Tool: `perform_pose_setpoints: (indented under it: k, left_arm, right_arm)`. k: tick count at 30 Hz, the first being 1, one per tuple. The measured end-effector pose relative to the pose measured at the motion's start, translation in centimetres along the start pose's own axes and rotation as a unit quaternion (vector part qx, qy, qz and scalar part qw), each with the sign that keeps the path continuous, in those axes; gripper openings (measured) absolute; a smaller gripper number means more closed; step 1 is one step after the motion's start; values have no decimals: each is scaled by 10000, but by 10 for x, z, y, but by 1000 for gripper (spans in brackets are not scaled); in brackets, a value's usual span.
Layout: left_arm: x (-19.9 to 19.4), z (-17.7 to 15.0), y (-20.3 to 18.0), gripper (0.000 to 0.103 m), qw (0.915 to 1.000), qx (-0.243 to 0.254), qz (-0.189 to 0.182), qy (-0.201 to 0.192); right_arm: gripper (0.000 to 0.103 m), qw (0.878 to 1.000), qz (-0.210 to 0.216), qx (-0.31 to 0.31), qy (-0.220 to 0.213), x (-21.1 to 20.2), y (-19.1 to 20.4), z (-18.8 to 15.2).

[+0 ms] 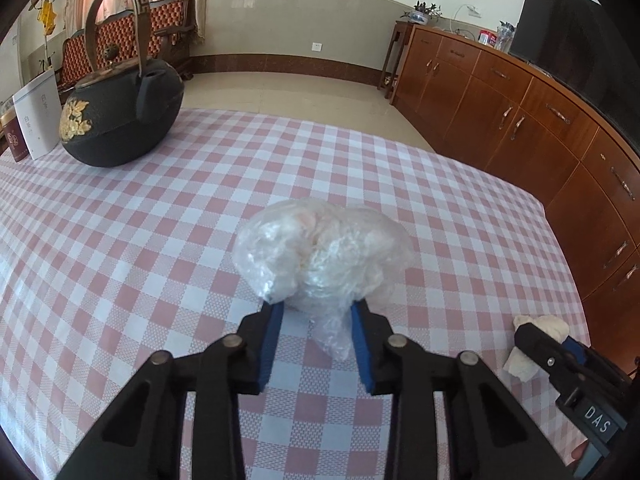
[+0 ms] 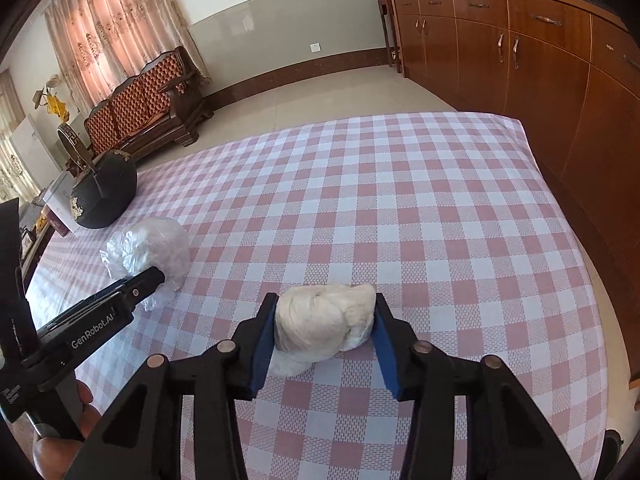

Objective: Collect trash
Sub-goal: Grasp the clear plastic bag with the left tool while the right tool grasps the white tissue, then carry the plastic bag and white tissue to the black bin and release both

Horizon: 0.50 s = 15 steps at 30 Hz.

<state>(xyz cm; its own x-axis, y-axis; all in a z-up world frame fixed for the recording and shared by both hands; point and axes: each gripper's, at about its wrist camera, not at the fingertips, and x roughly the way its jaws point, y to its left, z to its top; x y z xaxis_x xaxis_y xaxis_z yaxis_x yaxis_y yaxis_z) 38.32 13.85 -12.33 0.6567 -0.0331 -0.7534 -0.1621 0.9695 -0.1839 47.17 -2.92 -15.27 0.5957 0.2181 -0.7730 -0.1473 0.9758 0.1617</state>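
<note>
Clear plastic wad (image 1: 320,256): pinched between left gripper (image 1: 316,308) pads at its near end. Cream tissue ball (image 2: 324,320): clamped between right gripper (image 2: 326,312) pads, on checked tablecloth (image 2: 400,200).

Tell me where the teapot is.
The teapot stands at the table's far left corner in both views, beside a white box, well beyond the plastic bag.

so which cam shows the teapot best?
Left wrist: the teapot sits near and large at the table's far left, with handle, lid, spout and gold flower all clear. The right wrist view shows it small at the left edge, its handle only partly visible, behind the plastic bag.
</note>
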Motion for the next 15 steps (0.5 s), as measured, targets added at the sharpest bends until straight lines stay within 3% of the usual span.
perform_pose_setpoints:
  k: [10, 11, 15]
  left_arm:
    - [-46, -16, -9, 27, 9994, 153, -219, -229]
    - [-52, -18, -10, 22, 9993, 163, -248, -247]
    - [-75, -31, -16, 22, 9987, 245, -356, -286]
  right_arm:
    - [46, 9997, 171, 45, -155, -38, -2, -14]
    - [46, 9997, 186, 50, -166, -43, -2, -16]
    - [46, 9995, 189, 74, -231, -69, -7, -27]
